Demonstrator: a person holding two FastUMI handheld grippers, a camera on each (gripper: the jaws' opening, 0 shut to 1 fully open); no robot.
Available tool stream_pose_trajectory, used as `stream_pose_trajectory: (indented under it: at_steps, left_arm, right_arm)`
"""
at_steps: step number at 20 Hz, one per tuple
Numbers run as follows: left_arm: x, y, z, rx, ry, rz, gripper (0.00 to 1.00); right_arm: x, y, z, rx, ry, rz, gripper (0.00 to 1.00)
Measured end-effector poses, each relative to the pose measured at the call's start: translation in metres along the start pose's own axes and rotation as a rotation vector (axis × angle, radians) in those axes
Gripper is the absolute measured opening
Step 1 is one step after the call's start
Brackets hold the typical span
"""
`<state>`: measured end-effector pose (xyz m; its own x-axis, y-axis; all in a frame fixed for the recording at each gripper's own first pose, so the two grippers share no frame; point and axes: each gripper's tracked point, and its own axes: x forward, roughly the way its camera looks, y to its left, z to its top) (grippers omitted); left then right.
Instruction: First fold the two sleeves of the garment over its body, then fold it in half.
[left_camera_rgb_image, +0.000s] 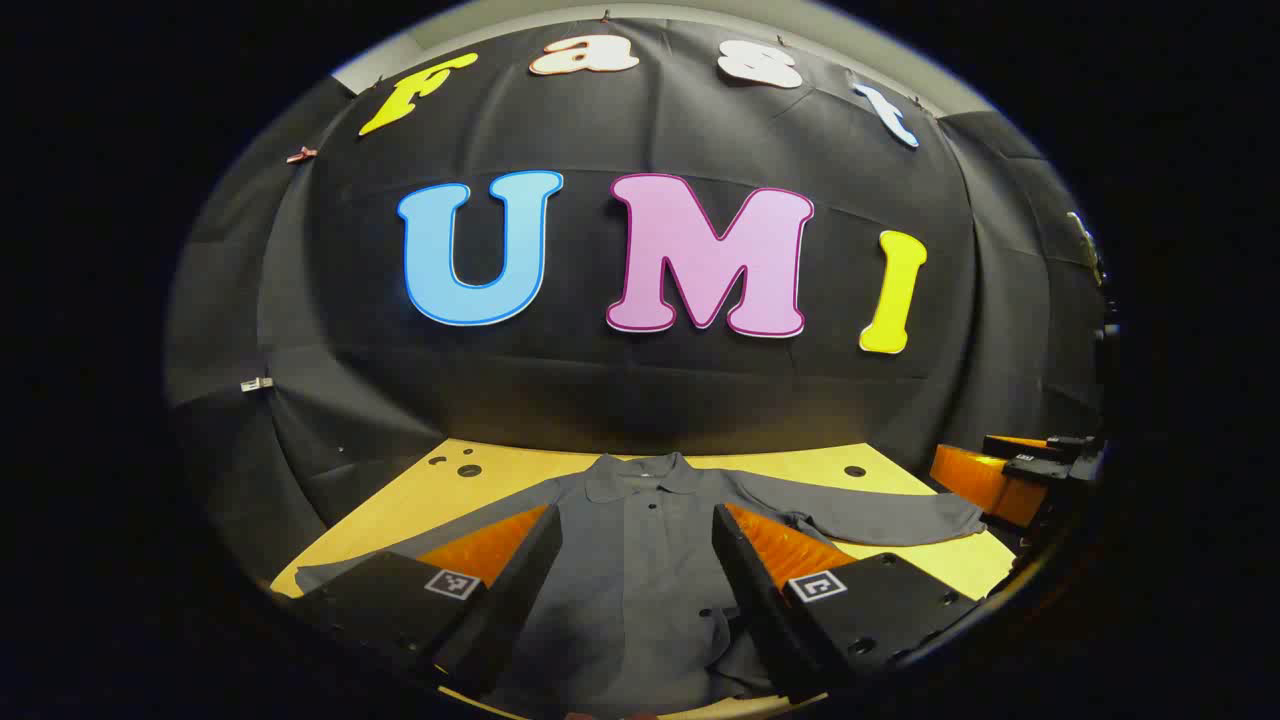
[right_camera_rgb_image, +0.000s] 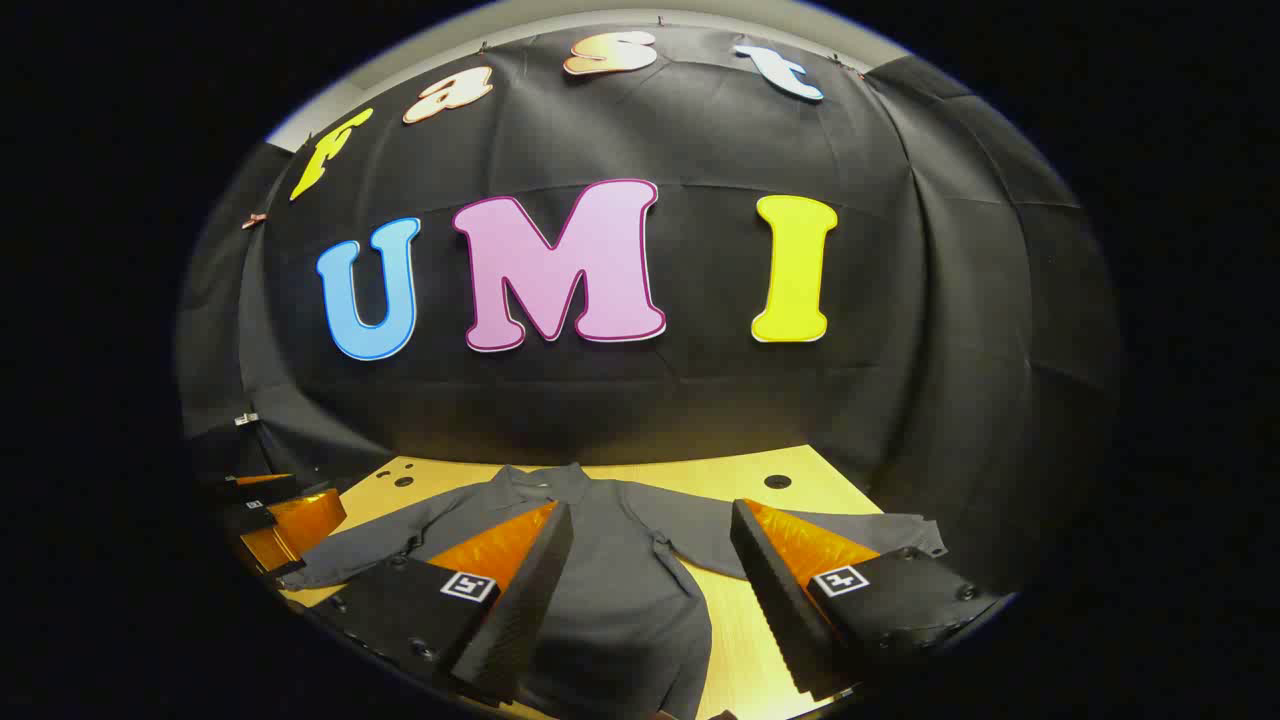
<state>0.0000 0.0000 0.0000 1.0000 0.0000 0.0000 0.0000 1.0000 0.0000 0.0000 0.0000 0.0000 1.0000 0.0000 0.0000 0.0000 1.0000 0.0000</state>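
Note:
A grey long-sleeved shirt (left_camera_rgb_image: 640, 590) lies flat on the wooden table (left_camera_rgb_image: 500, 470), collar at the far side and buttons down the front. Both sleeves are spread outwards: the right sleeve (left_camera_rgb_image: 880, 520) reaches towards the table's right edge, the left sleeve (left_camera_rgb_image: 330, 572) towards the near left. My left gripper (left_camera_rgb_image: 636, 510) hovers open over the shirt's body. In the right gripper view the shirt (right_camera_rgb_image: 620, 590) shows again. My right gripper (right_camera_rgb_image: 652, 505) is open above its right half, one finger in front of the right sleeve (right_camera_rgb_image: 900, 535). Nothing is held.
The right gripper (left_camera_rgb_image: 985, 470) sits at the table's right edge in the left gripper view; the left gripper (right_camera_rgb_image: 290, 500) sits at the left edge in the right gripper view. Small round holes (right_camera_rgb_image: 777, 481) dot the tabletop (right_camera_rgb_image: 740, 620). The black cloth wall stands behind the table.

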Motion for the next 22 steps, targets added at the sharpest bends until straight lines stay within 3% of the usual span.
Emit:
stream_pose_trajectory:
  at_steps: [6,22]
  left_arm:
    - [0.001,0.013,0.004,0.035,0.001,0.037,0.96]
    - [0.003,0.024,-0.007,0.087,0.017,0.028,0.96]
  right_arm:
    - [0.010,0.004,-0.004,0.013,0.018,0.010,0.98]
    - [0.030,-0.015,-0.007,0.024,0.029,-0.051,0.98]
